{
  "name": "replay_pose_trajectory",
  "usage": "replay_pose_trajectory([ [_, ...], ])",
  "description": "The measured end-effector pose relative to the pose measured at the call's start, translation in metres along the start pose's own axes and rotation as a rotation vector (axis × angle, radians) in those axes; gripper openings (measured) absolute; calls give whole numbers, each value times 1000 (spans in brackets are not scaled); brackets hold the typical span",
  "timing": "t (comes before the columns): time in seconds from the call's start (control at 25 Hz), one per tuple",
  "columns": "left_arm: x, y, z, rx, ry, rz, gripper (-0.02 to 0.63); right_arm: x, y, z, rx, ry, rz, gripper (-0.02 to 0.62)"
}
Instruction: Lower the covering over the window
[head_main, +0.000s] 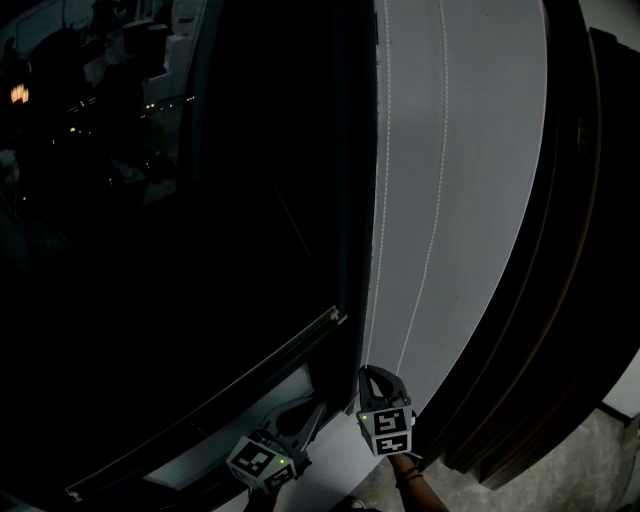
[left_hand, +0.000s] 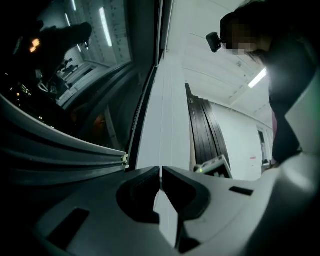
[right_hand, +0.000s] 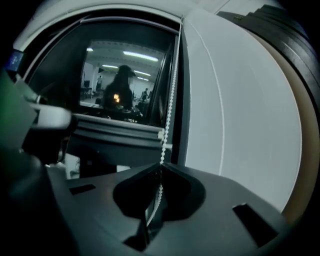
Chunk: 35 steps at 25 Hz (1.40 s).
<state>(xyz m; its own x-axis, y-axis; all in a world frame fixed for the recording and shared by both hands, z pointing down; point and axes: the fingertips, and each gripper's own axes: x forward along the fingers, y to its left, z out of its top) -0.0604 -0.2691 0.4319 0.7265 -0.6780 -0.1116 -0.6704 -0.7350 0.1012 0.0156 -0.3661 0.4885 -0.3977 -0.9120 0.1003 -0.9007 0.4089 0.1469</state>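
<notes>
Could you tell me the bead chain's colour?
White; the bead chain shows best in the right gripper view.

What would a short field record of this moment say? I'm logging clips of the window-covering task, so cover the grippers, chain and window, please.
left gripper: jaws together, nothing between them
right gripper: jaws closed on the bead chain
bead chain: runs up along the white wall, beside the window
window: dark, with a rail crossing it near the grippers
</notes>
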Motion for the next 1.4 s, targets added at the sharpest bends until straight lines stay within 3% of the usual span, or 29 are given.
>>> replay_pose_trajectory([
  [0.16, 21, -3, 17, 33, -3, -28, 2, -14, 20, -73, 38, 126, 33, 11],
  [0.28, 44, -9, 33, 57, -10, -65, 28, -24, 32, -102, 65, 159, 54, 11],
  [0.6, 98, -25, 53, 149, -22, -148, 72, -30, 39, -107, 77, 185, 72, 11],
  [1.0, 121, -27, 69, 141, -52, -174, 71, -30, 39, -104, 75, 162, 89, 11],
  [1.12, 123, -27, 65, 138, -57, -172, 15, -32, 41, -102, 86, 150, 99, 11],
  [1.2, 122, -28, 69, 91, -75, -172, 5, -34, 42, -104, 87, 150, 102, 11],
  [1.28, 120, -27, 72, 63, -99, -168, 3, -36, 42, -104, 112, 145, 106, 11],
  [1.4, 114, -22, 75, 90, -142, -143, 3, -41, 45, -101, 209, 136, 138, 11],
])
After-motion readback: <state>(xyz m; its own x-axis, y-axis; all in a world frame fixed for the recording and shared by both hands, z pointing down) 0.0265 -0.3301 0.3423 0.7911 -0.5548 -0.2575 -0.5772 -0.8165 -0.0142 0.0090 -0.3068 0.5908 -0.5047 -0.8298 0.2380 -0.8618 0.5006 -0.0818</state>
